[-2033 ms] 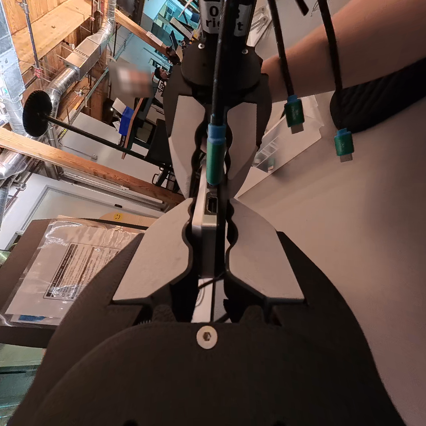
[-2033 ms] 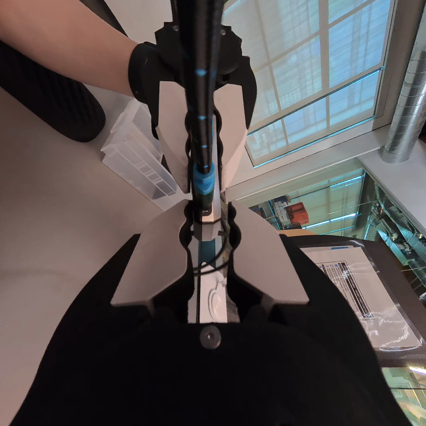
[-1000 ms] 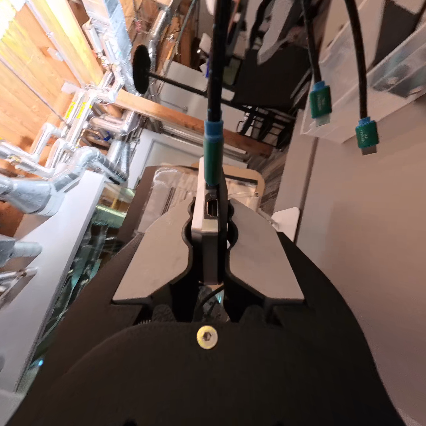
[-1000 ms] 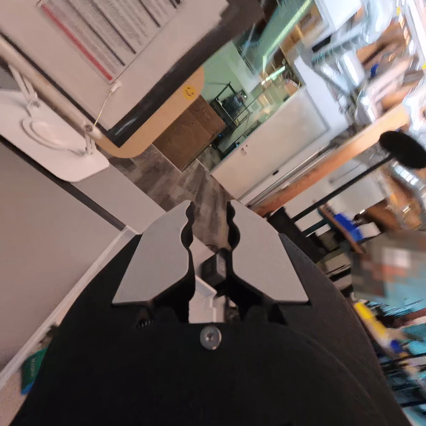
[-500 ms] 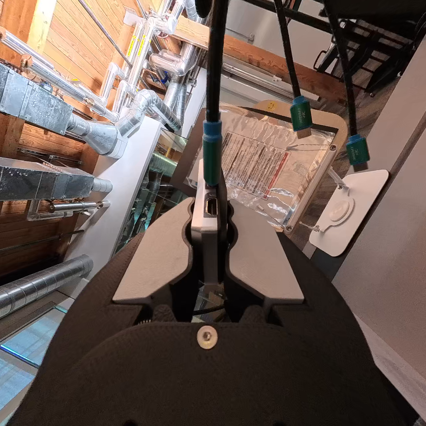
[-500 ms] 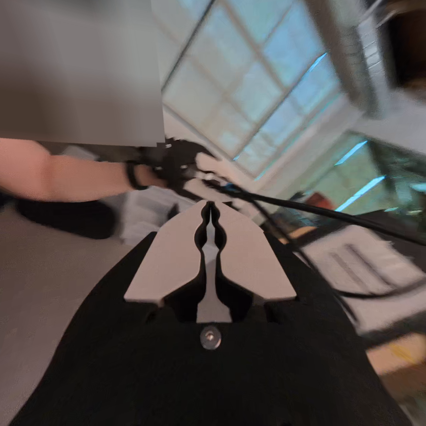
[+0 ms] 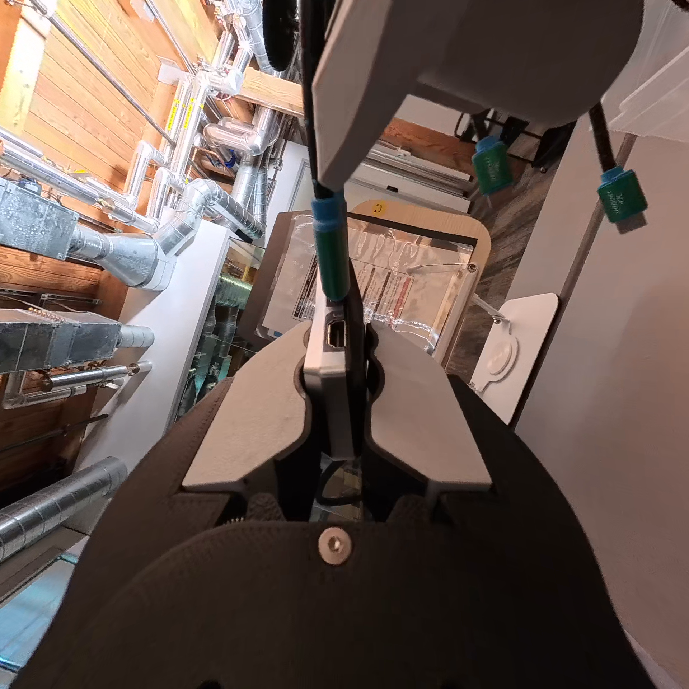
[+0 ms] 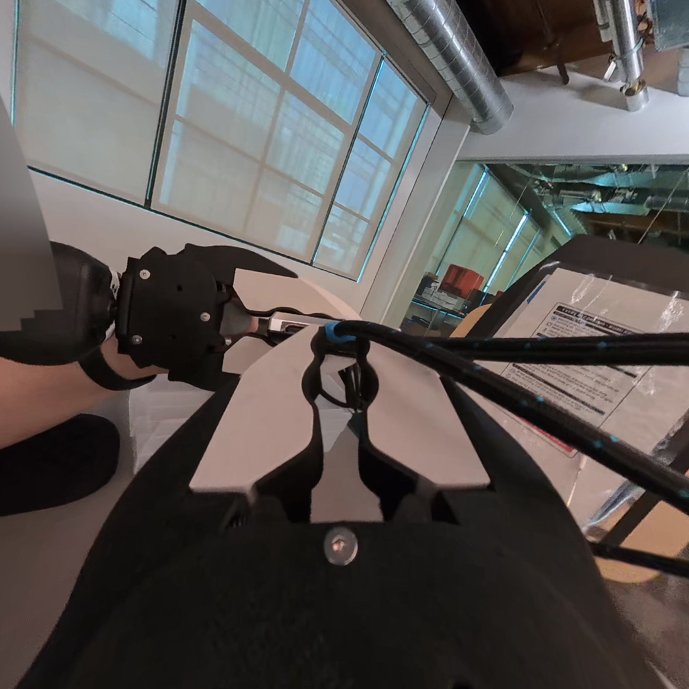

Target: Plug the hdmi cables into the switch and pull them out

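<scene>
Several ducts at far left, against wood planking. Centre of the left wrist view: left gripper clamped tight on the switch, held edge-on between both fingers, one free port facing the camera. Just above that port, a green plug with a blue collar, seated in the switch; cable running up behind a pale finger of the right gripper. Farther right, two loose plugs dangling on black cables, well apart from the switch – behind them a sleeved sign.

Right wrist view, from the left: a forearm, then the left gripper pinching the switch. Centre: right gripper, tips straddling the blue-collared end of the plug, a narrow gap between the fingers behind them – squeezing or merely around it, cannot tell. Black cables trailing off right, across the sign.
</scene>
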`<state>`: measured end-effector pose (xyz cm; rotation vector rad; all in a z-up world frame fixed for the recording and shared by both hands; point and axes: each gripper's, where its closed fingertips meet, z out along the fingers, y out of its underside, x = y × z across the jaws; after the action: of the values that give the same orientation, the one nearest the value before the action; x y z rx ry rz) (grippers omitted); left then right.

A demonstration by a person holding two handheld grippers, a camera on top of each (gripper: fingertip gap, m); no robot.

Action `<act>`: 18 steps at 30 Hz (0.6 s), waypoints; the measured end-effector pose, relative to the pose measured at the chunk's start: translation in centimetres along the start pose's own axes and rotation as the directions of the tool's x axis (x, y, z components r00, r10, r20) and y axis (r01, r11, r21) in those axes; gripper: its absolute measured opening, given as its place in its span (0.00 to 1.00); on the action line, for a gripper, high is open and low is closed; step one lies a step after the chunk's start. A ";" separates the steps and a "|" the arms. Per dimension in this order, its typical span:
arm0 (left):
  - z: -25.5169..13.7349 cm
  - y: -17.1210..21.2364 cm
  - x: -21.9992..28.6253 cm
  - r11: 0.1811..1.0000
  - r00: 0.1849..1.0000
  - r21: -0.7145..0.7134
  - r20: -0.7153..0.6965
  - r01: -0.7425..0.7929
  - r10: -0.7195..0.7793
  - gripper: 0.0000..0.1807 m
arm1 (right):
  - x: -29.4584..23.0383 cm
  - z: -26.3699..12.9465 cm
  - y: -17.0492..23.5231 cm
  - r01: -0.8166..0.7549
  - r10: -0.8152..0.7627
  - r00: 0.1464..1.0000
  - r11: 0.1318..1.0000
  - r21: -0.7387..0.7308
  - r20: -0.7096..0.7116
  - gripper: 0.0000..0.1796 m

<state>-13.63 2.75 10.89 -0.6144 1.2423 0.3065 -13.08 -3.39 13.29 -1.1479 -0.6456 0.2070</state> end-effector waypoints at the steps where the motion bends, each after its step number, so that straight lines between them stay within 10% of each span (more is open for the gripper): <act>1: 0.1 0.1 0.1 1.000 1.000 -0.004 -0.005 0.000 0.000 0.12 | 0.1 0.1 0.2 -0.014 0.014 1.000 1.000 -0.007 0.001 0.08; 18: 0.8 0.5 1.3 0.999 0.999 -0.037 -0.024 -0.037 0.036 0.12 | 0.7 0.3 2.3 -0.186 0.188 0.982 0.979 -0.086 0.017 0.06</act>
<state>-12.86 3.50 9.66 -0.6300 1.2737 0.3544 -12.27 -1.89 11.56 -1.2897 -0.5725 0.3579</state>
